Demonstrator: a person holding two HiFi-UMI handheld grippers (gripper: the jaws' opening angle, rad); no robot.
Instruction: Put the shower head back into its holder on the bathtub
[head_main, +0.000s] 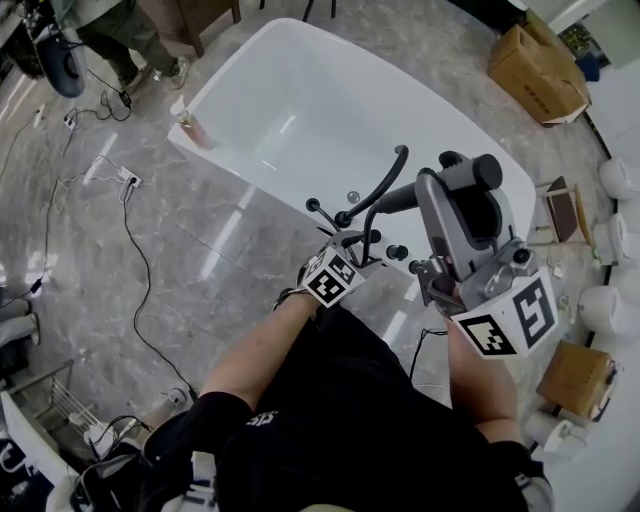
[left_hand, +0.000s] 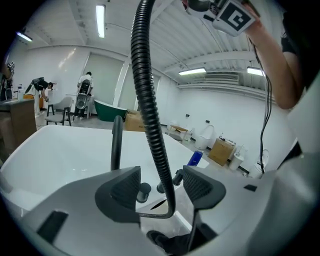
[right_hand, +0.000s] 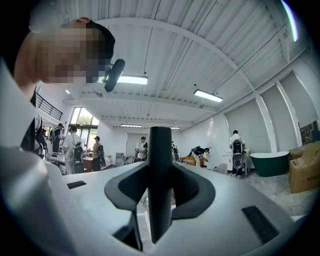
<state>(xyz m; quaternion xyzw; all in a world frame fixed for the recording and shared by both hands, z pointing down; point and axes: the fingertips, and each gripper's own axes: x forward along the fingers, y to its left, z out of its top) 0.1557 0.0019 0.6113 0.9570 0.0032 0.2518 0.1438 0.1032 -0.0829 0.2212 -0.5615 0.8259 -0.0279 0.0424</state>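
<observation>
The white oval bathtub (head_main: 262, 90) fills the upper centre of the head view, with a small round metal fitting (head_main: 352, 196) on its inner wall. A brownish bottle (head_main: 192, 130) stands on its upper-left rim, and black tap fittings (head_main: 345, 218) sit on its near rim. The right tongs (right_hand: 161, 186) are clamped on the black cylindrical handle of the shower head (right_hand: 160, 150), which shows right of centre in the head view, over that near rim. The left tongs (left_hand: 162, 186) gape wide just above the fittings; the black ribbed hose (left_hand: 145, 90) runs between their pads and neither presses on it.
</observation>
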